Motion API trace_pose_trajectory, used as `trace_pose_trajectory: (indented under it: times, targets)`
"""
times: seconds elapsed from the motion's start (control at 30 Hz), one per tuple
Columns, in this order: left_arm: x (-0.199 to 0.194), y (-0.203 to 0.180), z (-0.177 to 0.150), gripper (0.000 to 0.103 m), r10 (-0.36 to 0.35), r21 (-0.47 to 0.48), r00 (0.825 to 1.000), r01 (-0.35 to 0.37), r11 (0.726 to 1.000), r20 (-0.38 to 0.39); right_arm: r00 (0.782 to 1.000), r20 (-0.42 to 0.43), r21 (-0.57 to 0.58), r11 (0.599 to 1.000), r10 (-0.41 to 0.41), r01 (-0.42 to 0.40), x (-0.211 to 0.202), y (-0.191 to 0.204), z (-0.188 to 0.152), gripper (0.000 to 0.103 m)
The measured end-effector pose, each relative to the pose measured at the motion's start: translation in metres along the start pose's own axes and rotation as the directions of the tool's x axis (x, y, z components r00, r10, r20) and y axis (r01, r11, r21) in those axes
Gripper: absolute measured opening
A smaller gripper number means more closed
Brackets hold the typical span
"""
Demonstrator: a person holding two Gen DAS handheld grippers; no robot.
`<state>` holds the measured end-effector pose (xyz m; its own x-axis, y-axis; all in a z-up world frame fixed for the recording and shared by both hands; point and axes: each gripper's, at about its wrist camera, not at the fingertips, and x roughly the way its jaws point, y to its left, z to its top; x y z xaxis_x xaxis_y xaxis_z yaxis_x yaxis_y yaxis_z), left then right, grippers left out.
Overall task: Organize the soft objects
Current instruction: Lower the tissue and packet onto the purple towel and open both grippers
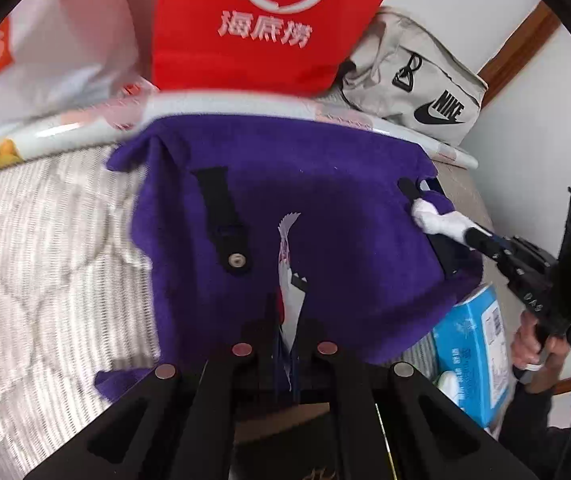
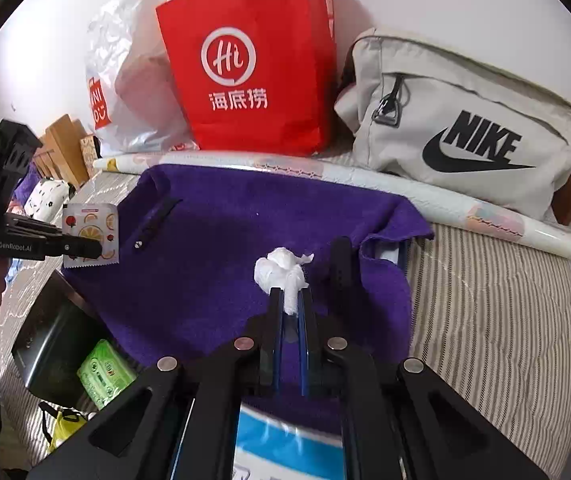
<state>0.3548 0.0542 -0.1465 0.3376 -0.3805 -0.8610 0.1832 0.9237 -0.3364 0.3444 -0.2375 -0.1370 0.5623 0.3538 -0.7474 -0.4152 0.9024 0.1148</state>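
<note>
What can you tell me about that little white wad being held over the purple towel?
The white wad looks like crumpled tissue or soft paper, bunched into a loose ball with a thinner tail. That tail is pinched between the fingers of the right gripper, which is shut on it, while the ball sticks out past the fingertips. It hangs above the purple towel; whether it touches the towel cannot be told.

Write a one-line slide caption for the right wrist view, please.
Right gripper holds white tissue wad above purple towel; left gripper holds fruit-print sachet.
</note>
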Motion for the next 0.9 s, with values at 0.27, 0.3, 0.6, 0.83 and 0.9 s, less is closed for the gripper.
trace_pose_trajectory:
  times: [0.27,0.3,0.6,0.83,0.9]
  targets:
    - [0.030,0.003,0.009,0.005,0.000,-0.022,0.996,-0.002,1.000,-0.089,0.997,-0.075,-0.018,1.000,-0.021,0.019,0.020,-0.003,0.001,0.008]
    - [0.031,0.003,0.010,0.006,0.024,-0.013,0.996,-0.025,1.000,-0.090,0.996,-0.081,-0.023,1.000,-0.022,0.020,0.021,-0.003,0.000,0.009]
    - [0.018,-0.003,0.017,0.061,0.184,0.053,0.982,-0.182,0.982,-0.032,0.996,-0.079,-0.024,0.999,-0.047,0.045,0.013,-0.005,0.001,0.061]
    - [-0.010,-0.016,0.006,0.063,0.292,0.097,0.956,-0.294,0.951,0.035,0.996,-0.037,0.020,0.996,-0.082,0.083,-0.022,-0.005,-0.003,0.062]
    - [-0.024,-0.017,-0.004,0.063,0.279,0.092,0.959,-0.283,0.955,0.051,0.998,-0.007,0.029,0.997,-0.064,0.064,-0.043,-0.001,-0.009,0.062]
